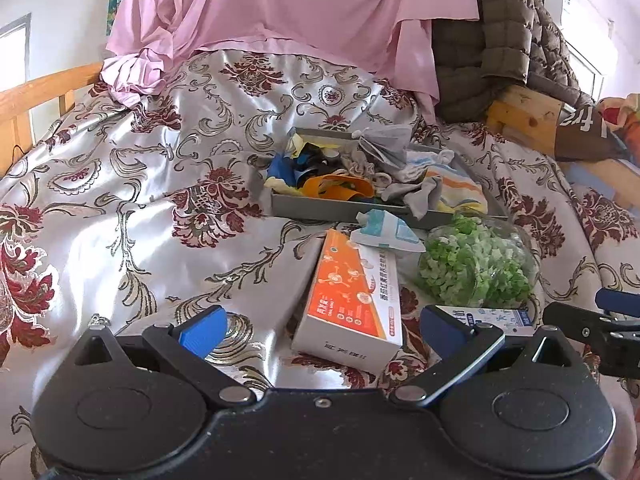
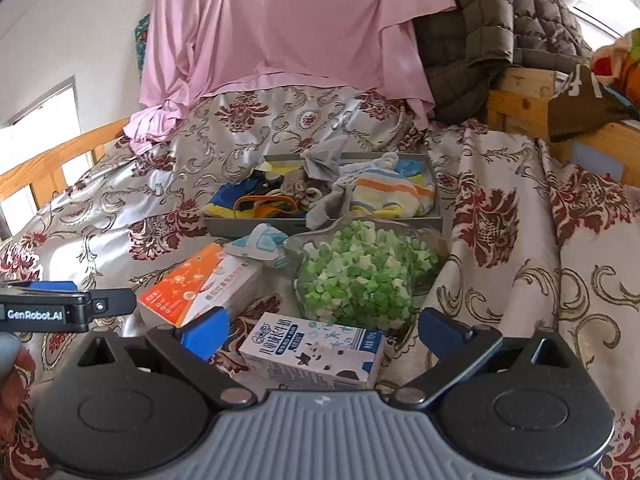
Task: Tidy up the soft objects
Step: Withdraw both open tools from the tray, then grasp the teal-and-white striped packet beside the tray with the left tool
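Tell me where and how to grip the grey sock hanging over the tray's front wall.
Pinch the grey sock at the loose end draped outside the grey tray, probably with the right gripper, open and nearest. Come from the front, slightly above: that flap hangs free, while the rest lies tangled among other cloth inside.

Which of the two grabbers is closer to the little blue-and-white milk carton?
Right. The milk carton lies between the right gripper's open fingers; the left gripper hovers off to its left, over the orange box.

Tray [image 2: 434, 184] of cloths on the bed [image 2: 520, 240] — jar [image 2: 356, 280] before it, carton [image 2: 316, 354] nearest.
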Demonstrator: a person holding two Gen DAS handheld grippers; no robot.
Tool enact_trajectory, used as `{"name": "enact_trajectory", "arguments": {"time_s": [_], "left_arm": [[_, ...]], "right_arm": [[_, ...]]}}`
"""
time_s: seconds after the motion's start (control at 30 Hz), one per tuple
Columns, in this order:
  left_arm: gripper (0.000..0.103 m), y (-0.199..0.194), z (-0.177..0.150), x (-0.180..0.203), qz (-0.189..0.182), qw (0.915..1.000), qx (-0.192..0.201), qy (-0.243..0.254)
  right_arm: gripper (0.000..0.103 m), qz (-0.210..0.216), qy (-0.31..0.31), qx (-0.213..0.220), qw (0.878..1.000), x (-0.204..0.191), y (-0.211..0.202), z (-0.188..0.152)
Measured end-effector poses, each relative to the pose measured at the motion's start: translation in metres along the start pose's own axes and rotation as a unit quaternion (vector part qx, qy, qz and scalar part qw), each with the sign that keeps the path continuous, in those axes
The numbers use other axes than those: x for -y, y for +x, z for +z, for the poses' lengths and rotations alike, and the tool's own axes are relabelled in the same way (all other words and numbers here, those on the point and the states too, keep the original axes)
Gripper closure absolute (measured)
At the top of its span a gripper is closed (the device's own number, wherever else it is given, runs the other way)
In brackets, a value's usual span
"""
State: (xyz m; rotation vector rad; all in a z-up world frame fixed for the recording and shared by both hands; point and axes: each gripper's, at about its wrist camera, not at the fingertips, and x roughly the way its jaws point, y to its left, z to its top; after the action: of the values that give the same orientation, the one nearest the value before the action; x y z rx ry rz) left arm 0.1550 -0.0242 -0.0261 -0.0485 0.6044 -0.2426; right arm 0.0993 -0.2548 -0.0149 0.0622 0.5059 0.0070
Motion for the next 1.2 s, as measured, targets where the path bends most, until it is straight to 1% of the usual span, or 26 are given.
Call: {"name": "enact_trajectory", "arguments": {"time_s": [0.2,0.63,0.97,1.2], "left_arm": [[0.001,0.004,0.001,-0.001,0.007,1.0,-0.003,-0.002],[0.001,0.016,0.003,-0.006,0.02,0.9997,-0.012,-0.006],[0.001,0.03,0.021,-0.005,0.01,0.9999,0.003,-0.012],[0.001,0.042,0.027,-0.001,0.0,1.0,0.004,-0.008]], "right_arm": [[0.0,0.01,-0.013,0.0,1.0,-0.006,0.001,0.0],[0.0,0.021,-0.013,0.005,1.0,-0.006,0.0,0.002],[0.0,0.029,-0.018,-0.004,0.999,-0.008,0.009,0.001],[0.0,0.024,-0.012,0.001,1.0,-0.004,0.014,0.002]]}}
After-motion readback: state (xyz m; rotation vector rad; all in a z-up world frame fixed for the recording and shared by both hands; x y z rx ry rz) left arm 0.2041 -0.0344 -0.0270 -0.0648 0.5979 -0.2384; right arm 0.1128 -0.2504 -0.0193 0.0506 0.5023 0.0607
